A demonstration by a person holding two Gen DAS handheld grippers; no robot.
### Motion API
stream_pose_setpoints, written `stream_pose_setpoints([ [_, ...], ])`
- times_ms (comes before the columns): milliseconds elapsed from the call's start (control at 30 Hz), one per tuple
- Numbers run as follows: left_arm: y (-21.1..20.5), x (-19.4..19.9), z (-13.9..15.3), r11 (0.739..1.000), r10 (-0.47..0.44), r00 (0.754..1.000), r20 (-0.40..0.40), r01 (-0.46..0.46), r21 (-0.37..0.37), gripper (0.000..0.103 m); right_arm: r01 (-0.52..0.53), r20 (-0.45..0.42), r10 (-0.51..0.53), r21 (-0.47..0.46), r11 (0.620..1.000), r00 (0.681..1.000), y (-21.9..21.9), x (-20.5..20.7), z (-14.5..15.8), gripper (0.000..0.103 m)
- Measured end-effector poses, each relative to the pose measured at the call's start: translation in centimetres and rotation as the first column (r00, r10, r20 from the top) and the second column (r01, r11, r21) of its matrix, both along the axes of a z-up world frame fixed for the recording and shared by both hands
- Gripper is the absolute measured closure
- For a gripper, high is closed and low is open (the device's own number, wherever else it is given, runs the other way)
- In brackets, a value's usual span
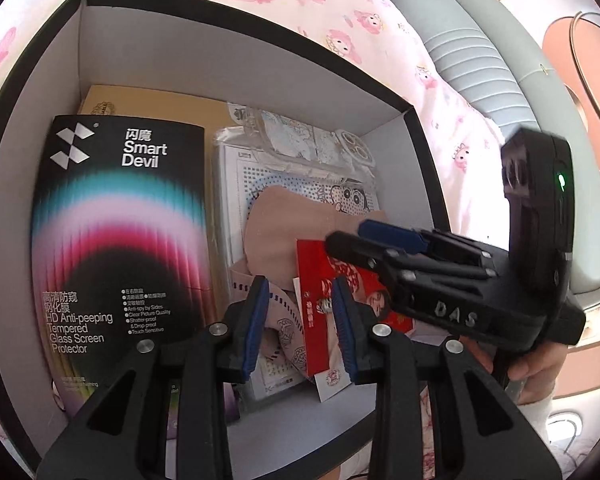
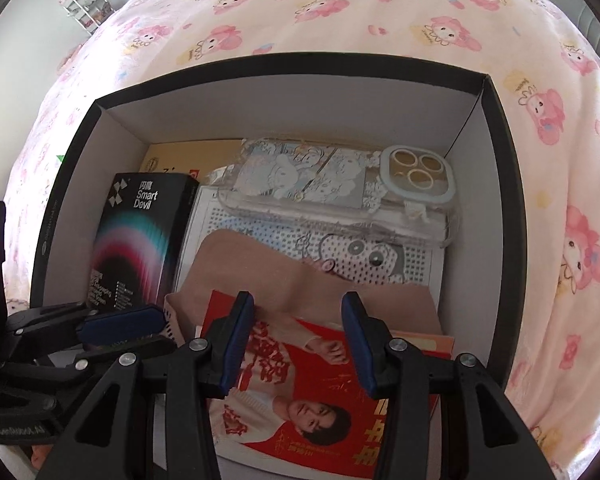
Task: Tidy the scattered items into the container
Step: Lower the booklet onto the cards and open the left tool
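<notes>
Black box (image 2: 500, 208), white inside, sits on pink cartoon-print bedding (image 2: 340, 12). Both grippers hang over its open top.

Left gripper (image 1: 300, 322): jaws part-open, nothing between the blue pads; beneath the gap lie box contents only. Right gripper (image 2: 298, 344): jaws somewhat wider, also empty, hovering above the red card (image 2: 308, 392) without touching it.

Contents: Smart Devil screen-protector box (image 1: 120, 240) at the box's left side; white dotted-pattern package (image 2: 340, 256) beside it; clear phone case (image 2: 332, 188) with cartoon print lying across that package's far end; beige mask (image 2: 260, 272) over its middle; red card topmost at the near end.

Hidden or unclear: a tan flat box (image 1: 152, 104) sits under the Smart Devil box, mostly covered. The red card's near edge is cut off by the right gripper's arms. Small items under the mask in the left view are possibly a second printed mask; too tangled to say.

Only the left view shows grey ribbed upholstery (image 1: 472, 60) past the bedding, and a hand (image 1: 536, 364) under the right gripper. Only the right view shows a distant shelf (image 2: 84, 4), blurred.
</notes>
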State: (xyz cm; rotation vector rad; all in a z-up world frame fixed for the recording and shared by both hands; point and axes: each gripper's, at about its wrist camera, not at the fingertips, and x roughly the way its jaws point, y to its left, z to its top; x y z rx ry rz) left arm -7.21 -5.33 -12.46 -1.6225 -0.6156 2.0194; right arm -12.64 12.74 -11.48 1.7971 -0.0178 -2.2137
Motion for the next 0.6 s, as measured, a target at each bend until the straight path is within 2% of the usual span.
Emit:
stream_pose_setpoints([
  [167, -0.2, 0.2, 0.0, 0.999, 0.023, 1.0, 0.003, -0.023, 0.022, 0.071, -0.024, 0.013, 0.024, -0.03, 0.999, 1.0, 0.3, 2.3, 0.6, 0.061],
  [267, 0.1, 0.3, 0.0, 1.0, 0.0, 1.0, 0.001, 0.0, 0.015, 0.071, -0.006, -0.023, 0.005, -0.052, 0.999, 1.0, 0.9, 3.4, 1.9, 0.061],
  [433, 1.4, -0.7, -0.5, 0.998, -0.065, 0.998, 0.024, 0.065, 0.012, 0.07, 0.075, -0.139, -0.085, -0.078, 0.994, 0.987, 2.7, 5.2, 5.3, 0.061],
  [533, 2.9, -1.0, -0.8, 0.995, -0.099, 0.995, 0.034, 0.098, 0.011, 0.07, 0.129, -0.153, -0.149, -0.132, 0.983, 0.977, 4.7, 6.1, 6.2, 0.061],
  [567, 3.6, -1.2, -0.9, 0.994, -0.108, 0.994, 0.026, 0.108, 0.0, 0.064, 0.146, -0.155, -0.168, -0.143, 0.979, 0.973, 5.2, 5.8, 6.5, 0.061],
  [600, 4.0, -1.0, -0.7, 0.992, -0.12, 0.993, 0.008, 0.12, -0.023, 0.063, 0.167, -0.158, -0.191, -0.154, 0.974, 0.969, 5.5, 5.9, 6.5, 0.061],
])
